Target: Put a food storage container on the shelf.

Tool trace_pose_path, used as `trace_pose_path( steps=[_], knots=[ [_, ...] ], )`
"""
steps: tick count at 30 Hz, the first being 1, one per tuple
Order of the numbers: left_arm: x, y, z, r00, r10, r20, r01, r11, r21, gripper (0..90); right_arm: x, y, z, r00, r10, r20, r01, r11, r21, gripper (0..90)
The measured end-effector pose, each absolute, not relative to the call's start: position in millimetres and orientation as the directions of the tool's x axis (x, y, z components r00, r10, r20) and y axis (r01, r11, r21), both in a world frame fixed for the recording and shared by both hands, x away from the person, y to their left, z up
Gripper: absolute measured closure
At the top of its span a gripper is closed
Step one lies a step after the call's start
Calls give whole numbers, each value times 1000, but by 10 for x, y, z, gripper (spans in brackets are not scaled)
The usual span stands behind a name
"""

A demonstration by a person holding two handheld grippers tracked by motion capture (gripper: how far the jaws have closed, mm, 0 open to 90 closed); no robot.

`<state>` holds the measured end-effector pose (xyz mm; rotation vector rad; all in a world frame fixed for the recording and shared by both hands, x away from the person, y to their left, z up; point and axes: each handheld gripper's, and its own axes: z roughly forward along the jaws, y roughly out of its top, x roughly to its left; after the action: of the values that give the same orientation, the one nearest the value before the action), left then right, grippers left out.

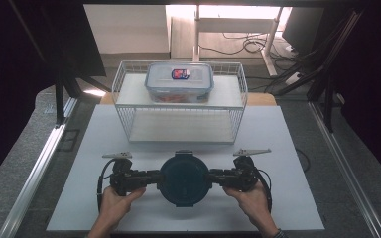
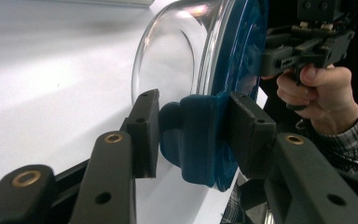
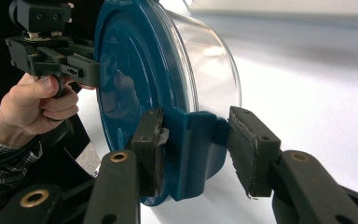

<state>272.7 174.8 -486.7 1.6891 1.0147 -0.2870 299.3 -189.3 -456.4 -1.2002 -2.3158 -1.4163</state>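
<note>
The white bench [image 1: 104, 148] is carrying a white wire rack [image 1: 129, 104], which is standing at the bench's far middle edge.

The high view is looking forward and down from above the person's side. Each gripper view is riding low, staring close along its own jaws from opposite sides, both sharing the blue-lidded round container [image 1: 184, 179] [image 2: 223, 79] [image 3: 140, 88].

The bowl [image 2: 168, 60] at upper centre looks like clear glossy glass, its lid [image 3: 126, 93] glossy blue plastic. The gripper pads [image 3: 249, 144] at lower right are matt black, worn rough. The rack [image 1: 181, 99] at top centre is white wire on a matt white table [image 1: 287, 198].
</note>
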Motion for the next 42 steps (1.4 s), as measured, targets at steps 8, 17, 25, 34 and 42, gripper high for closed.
trace_pose_path(
  steps=[8,17,25,34,42],
  knots=[
    [2838,1755,-4580,639,488,-594,706,-67,705,571,3092,-1896,-4336,-690,530,492,672,218,708,569],
    [2977,1777,-4246,672,499,-547,668,-90,739,571,3221,-1874,-4053,-716,523,464,638,219,738,569],
    [3119,1777,-3955,687,500,-527,644,-81,761,570,3326,-1871,-3771,-730,526,437,609,209,765,569],
    [3277,1829,-3489,707,500,-501,607,-65,792,570,3486,-1828,-3302,-752,527,397,562,197,803,569],
    [3476,1911,-3194,709,488,-509,602,-41,797,570,3668,-1747,-2910,-755,535,379,544,188,818,569]
  ],
)
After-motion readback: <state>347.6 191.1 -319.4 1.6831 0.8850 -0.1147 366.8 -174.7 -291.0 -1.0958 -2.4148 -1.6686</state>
